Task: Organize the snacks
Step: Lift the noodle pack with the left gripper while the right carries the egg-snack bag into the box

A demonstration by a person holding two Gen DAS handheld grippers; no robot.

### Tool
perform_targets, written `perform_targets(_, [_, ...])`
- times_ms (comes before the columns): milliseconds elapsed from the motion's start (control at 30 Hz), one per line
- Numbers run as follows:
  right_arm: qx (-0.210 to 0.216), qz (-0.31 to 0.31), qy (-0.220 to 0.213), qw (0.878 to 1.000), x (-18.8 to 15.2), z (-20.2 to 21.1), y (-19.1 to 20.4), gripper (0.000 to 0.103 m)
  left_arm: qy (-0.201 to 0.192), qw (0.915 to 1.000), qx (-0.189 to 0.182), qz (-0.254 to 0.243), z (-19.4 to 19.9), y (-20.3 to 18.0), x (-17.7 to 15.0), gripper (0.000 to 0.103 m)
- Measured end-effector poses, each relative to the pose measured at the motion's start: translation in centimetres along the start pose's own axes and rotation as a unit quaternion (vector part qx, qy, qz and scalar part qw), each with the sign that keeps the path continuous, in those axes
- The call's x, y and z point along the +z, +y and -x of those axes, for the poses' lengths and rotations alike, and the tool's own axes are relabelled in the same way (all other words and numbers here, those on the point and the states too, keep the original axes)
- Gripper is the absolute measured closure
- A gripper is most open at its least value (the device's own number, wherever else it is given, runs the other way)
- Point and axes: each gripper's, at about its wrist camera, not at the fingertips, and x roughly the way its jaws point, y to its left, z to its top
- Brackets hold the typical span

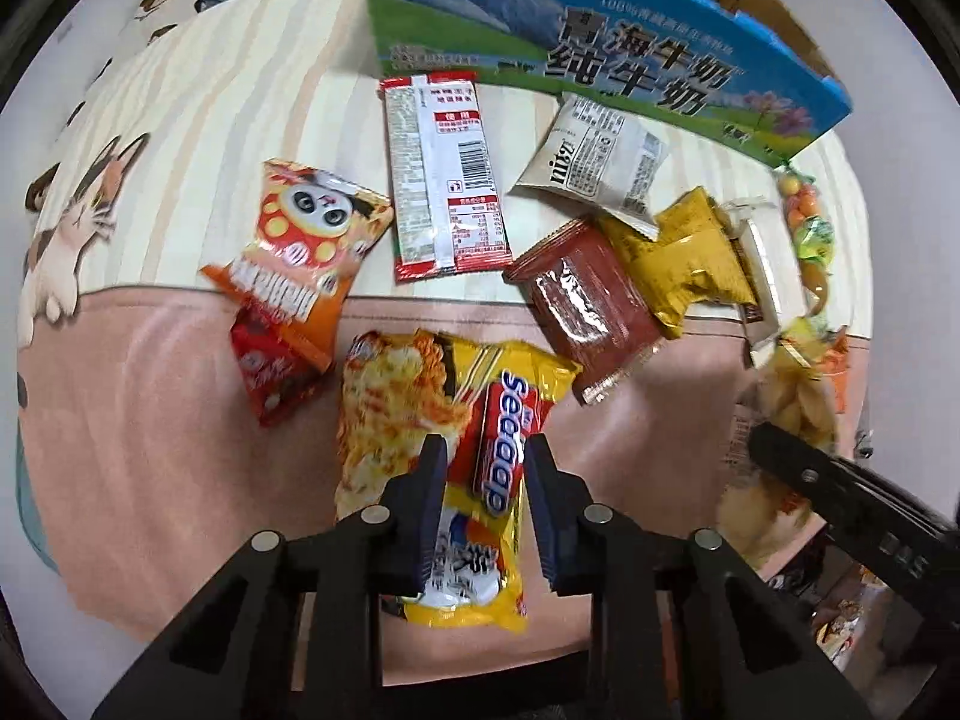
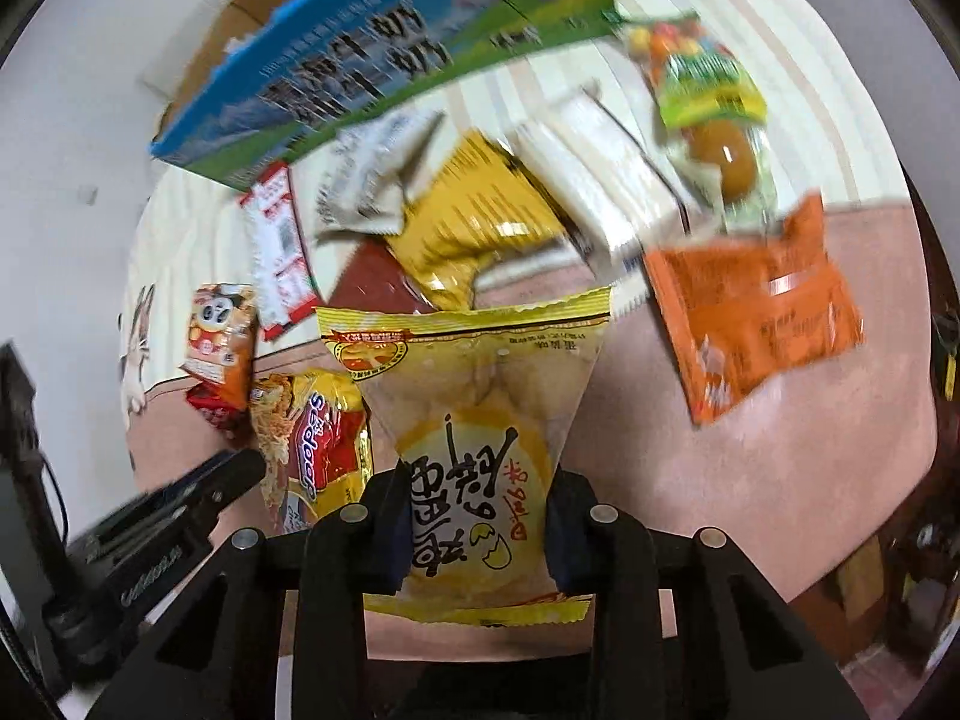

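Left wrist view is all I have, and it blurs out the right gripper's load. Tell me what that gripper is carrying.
Observer: The right gripper is shut on a yellow plastic snack bag with an egg drawing.
Operator: Report anything lying past that bag on the right.
Observer: An orange foil packet lies on the pink blanket, apart from the held bag.
Operator: Confirm what my gripper looks like from there.
Observer: The left gripper shows only as a black tip beside the yellow Sedaap noodle packet; its jaws are hidden in that view.
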Motion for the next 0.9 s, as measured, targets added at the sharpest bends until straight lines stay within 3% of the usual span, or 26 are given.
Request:
perform_targets(100, [0.0,0.02,0.014,1.0,0.7,-0.9,-0.5,0.067,0.046,0.9988,0.018,0.007,-3.2,1.2,1.0,0.072])
perform_targets(167, [0.01,0.025,0.033,0.999,0.5,-2.0,-1.1,0.067,0.056,0.9981,0.023,0.007,-4.6,1.5,0.5,0.055])
perform_targets(200, [0.019,0.026,0.047,0.998,0.4,-2.8,-1.2,0.067,0.046,0.9981,0.04,0.007,-4.8,1.9,0.1,0.032])
perform_targets(267, [0.025,0.031,0.066,0.997,0.2,-4.5,-1.4,0.067,0.043,0.9976,0.054,0.01,-5.2,2.7,-0.1,0.01])
perform_targets(300, [0.029,0.035,0.074,0.996,0.0,-5.1,-1.5,0.067,0.047,0.998,0.041,0.015,-5.5,3.2,-0.3,0.006])
perform_targets(467, [0.048,0.041,0.093,0.994,0.4,-6.7,-1.9,0.067,0.09,0.991,-0.051,0.085,-5.6,6.9,-1.3,0.005])
perform_targets(533, [0.053,0.047,0.101,0.992,1.0,-7.8,-1.7,0.067,0.093,0.9893,-0.067,0.091,-5.4,7.1,-1.9,0.005])
perform_targets(667, [0.055,0.061,0.112,0.99,1.4,-8.0,-1.9,0.067,0.092,0.9932,-0.045,0.055,-6.3,4.2,-2.7,0.005])
perform_targets(767, [0.048,0.067,0.112,0.99,1.5,-7.8,-1.8,0.067,0.096,0.9953,0.001,0.008,-6.9,1.3,-2.4,0.007])
perform_targets(833, [0.039,0.065,0.106,0.991,1.3,-7.4,-1.8,0.067,0.09,0.9953,0.034,-0.017,-7.2,0.3,-2.8,0.017])
perform_targets(900, [0.03,0.059,0.101,0.993,1.2,-7.1,-1.7,0.067,0.078,0.9959,0.039,-0.027,-6.7,-0.5,-3.2,0.018])
